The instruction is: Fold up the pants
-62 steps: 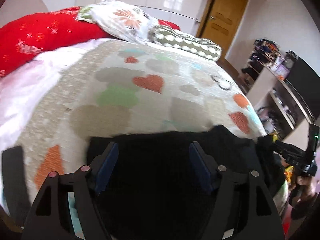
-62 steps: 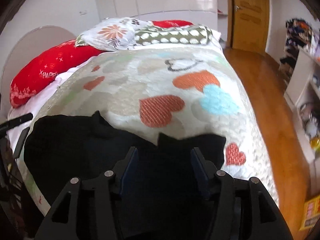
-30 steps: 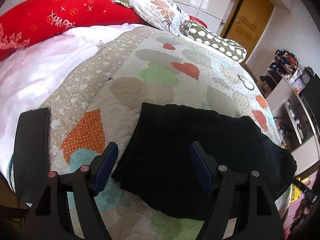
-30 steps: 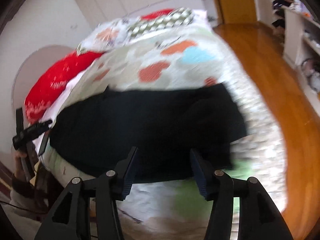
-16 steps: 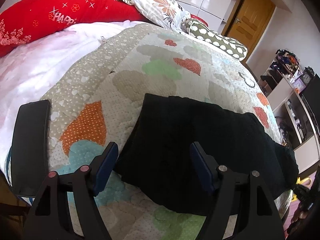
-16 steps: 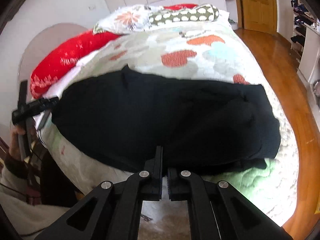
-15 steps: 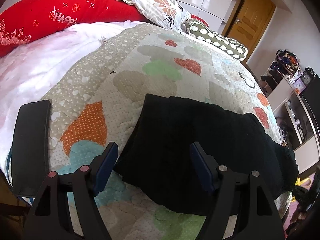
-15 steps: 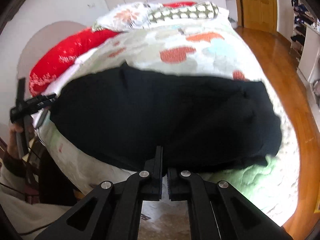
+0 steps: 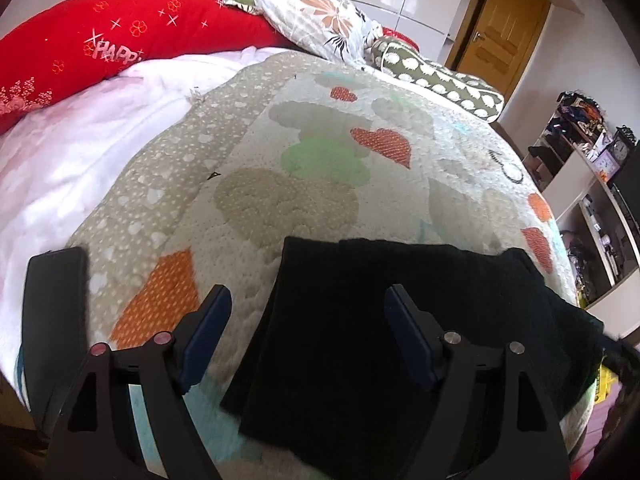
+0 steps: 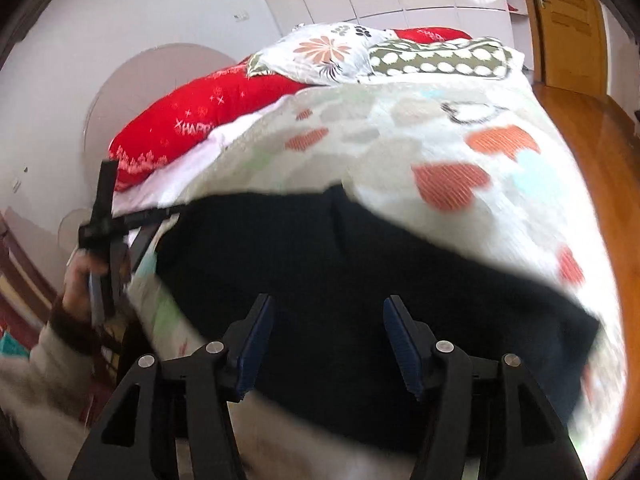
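The black pants (image 9: 380,320) lie folded lengthwise across the near end of the heart-patterned quilt (image 9: 312,152); they also show in the right wrist view (image 10: 340,272). My left gripper (image 9: 306,340) is open and empty, hovering over the pants' left end near the quilt's edge. My right gripper (image 10: 328,344) is open and empty above the pants' near edge, toward the middle. The left gripper appears at the far left of the right wrist view (image 10: 100,236), held in a hand.
A red pillow (image 9: 100,44), a floral pillow (image 9: 320,16) and a dotted pillow (image 9: 436,80) lie at the head of the bed. A black phone (image 9: 52,320) lies at the quilt's left edge. Shelves (image 9: 580,184) and a wooden door (image 9: 504,44) are to the right.
My right gripper was shut half a second ago and is now open, closer over the pants. My left gripper has stayed open and moved little.
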### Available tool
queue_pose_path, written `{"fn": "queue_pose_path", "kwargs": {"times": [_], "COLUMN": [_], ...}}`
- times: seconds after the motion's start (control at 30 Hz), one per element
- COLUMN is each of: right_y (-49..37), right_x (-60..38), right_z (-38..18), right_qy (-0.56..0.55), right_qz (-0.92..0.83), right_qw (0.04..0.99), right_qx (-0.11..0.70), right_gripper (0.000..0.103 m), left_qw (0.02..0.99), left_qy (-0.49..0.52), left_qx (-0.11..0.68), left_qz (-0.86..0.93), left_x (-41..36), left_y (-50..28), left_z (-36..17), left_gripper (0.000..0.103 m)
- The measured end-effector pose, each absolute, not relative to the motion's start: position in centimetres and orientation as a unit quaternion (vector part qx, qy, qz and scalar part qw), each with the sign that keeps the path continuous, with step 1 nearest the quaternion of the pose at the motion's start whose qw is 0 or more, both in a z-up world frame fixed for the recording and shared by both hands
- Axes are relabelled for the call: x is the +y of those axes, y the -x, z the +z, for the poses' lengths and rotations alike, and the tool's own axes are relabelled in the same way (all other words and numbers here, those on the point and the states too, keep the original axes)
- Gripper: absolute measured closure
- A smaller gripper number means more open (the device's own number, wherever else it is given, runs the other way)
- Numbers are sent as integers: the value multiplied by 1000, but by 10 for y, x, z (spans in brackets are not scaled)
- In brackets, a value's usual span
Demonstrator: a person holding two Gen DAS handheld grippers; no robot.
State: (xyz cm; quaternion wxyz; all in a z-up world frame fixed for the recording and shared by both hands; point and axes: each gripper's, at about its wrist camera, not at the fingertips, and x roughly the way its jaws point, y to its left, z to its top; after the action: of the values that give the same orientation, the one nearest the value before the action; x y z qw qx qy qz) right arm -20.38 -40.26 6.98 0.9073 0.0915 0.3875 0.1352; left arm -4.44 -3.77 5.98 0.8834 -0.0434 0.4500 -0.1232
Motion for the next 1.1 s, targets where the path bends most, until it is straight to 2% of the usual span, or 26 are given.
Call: {"fn": "queue_pose_path", "kwargs": {"times": [0.17, 0.23, 0.3, 0.33, 0.37, 0.47, 0.57, 0.63, 0.67, 0.73, 0.77, 0.8, 0.87, 1.1], "right_y": [112, 88, 69, 65, 61, 59, 55, 64, 71, 87, 98, 112, 139, 213], "right_x": [-379, -372, -364, -364, -369, -388, -402, -405, -405, -404, -401, -396, -388, -392], "right_z": [45, 33, 21, 18, 18, 16, 0, 9, 16, 27, 33, 39, 45, 37], "right_qy": [-74, -75, -61, -58, -73, -116, -148, -149, -139, -127, -121, -106, -72, -31], "right_qz": [102, 115, 118, 114, 108, 78, 64, 64, 55, 53, 63, 73, 78, 65], "right_qw": [903, 895, 890, 891, 892, 899, 892, 896, 900, 902, 903, 905, 909, 905], "right_qx": [410, 424, 437, 436, 432, 414, 423, 414, 409, 408, 407, 405, 403, 419], "right_gripper": [47, 56, 88, 94, 100, 103, 103, 103, 97, 93, 83, 63, 47, 47], "left_qw": [872, 871, 872, 872, 872, 873, 874, 875, 875, 876, 878, 881, 888, 898], "left_qy": [48, 54, 53, 53, 52, 61, 72, 73, 69, 66, 65, 65, 60, 35], "left_qx": [474, 475, 472, 472, 473, 469, 466, 464, 465, 464, 461, 456, 444, 419], "left_qz": [-114, -115, -114, -115, -117, -121, -120, -118, -118, -112, -108, -105, -102, -130], "left_x": [-41, -40, -40, -40, -40, -36, -34, -33, -33, -32, -31, -30, -31, -50], "left_y": [26, 25, 26, 26, 25, 26, 25, 26, 28, 32, 34, 38, 48, 79], "left_z": [40, 38, 36, 35, 34, 30, 24, 24, 26, 31, 34, 39, 49, 73], "left_gripper": [24, 22, 19, 19, 19, 15, 9, 9, 9, 9, 10, 10, 10, 9]}}
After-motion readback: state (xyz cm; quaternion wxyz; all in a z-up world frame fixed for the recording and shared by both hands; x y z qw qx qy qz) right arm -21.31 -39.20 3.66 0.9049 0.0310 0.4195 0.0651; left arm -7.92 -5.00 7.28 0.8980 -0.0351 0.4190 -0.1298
